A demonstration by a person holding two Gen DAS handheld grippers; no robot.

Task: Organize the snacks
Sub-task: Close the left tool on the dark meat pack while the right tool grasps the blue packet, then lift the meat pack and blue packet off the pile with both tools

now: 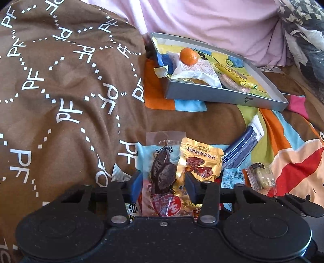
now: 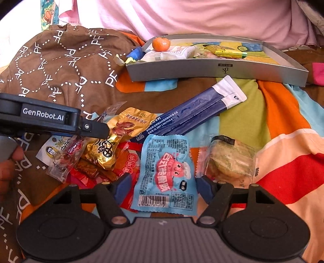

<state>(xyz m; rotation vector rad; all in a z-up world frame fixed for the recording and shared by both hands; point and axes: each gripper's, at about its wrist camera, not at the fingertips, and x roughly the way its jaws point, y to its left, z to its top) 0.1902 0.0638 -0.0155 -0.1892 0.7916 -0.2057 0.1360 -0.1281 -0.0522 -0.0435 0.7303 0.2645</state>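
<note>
surface: bed with a brown quilt [image 1: 60, 91] printed with white "PF" letters | beneath: bright patchwork sheet [image 2: 283, 113] in orange, green, blue and red | behind: pink cloth [image 2: 182, 16] in soft folds | light: bright daylight, strongest at far left

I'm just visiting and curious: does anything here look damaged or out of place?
Yes. The grey box has a torn corner on its left end, with ragged flaps sticking out. A small orange sits inside on a white packet. Most snacks lie in a loose heap on the bedding.
</note>
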